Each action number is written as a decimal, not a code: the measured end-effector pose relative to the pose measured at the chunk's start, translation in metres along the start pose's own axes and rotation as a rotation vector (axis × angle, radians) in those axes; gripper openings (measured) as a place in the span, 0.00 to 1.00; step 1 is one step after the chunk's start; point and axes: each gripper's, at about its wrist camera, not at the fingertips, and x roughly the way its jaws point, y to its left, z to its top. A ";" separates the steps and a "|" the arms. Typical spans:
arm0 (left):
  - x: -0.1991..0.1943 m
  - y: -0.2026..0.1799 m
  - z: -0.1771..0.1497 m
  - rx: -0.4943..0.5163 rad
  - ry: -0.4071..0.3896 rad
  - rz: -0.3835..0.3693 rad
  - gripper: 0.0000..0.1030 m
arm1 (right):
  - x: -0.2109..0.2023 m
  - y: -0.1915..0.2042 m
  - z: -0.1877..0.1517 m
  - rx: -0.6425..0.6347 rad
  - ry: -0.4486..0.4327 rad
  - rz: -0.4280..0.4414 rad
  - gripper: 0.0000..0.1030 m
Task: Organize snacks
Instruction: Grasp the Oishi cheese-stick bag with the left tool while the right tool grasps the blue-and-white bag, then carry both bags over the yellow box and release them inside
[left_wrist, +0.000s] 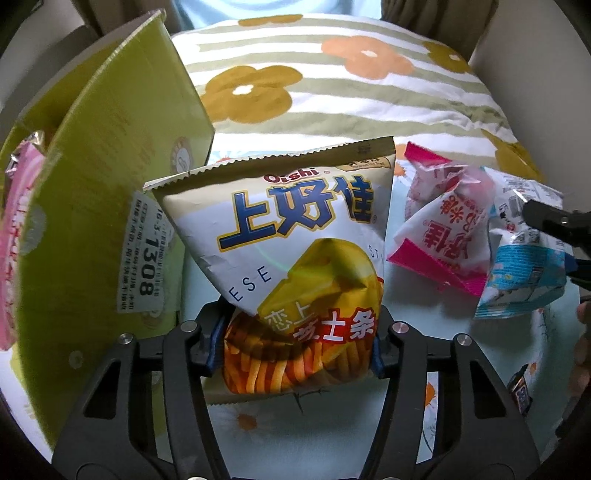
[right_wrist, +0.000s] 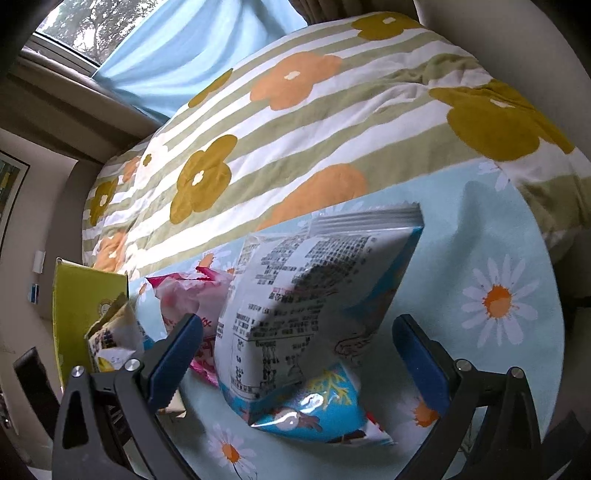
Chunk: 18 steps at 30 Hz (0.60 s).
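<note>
Beside the green carton (left_wrist: 110, 192), in the left wrist view, my left gripper (left_wrist: 295, 347) clamped the crumpled Oishi cheese-stick bag (left_wrist: 295, 258) by its lower end, lifted clear for boxing, I judged. In the right view, my right gripper (right_wrist: 295, 354) stood spread around the glossy blue snack bag (right_wrist: 306, 317) on the daisy sheet (right_wrist: 498, 295), grasping nothing.

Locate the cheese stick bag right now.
In the left wrist view the cheese stick bag sits centre frame, clamped in the left claw, between the green box on its left and the pink packet on its right.

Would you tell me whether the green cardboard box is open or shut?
Open: the green cardboard box has its flap raised, and a pink packet shows inside.
</note>
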 end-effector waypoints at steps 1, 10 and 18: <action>-0.002 0.000 0.000 0.002 -0.003 -0.002 0.52 | 0.001 0.001 0.000 -0.003 0.000 -0.001 0.91; -0.030 0.000 -0.006 0.031 -0.061 -0.015 0.52 | -0.003 0.005 -0.012 -0.030 -0.032 -0.015 0.57; -0.070 -0.001 -0.012 0.041 -0.124 -0.055 0.52 | -0.047 0.008 -0.026 -0.059 -0.122 -0.009 0.56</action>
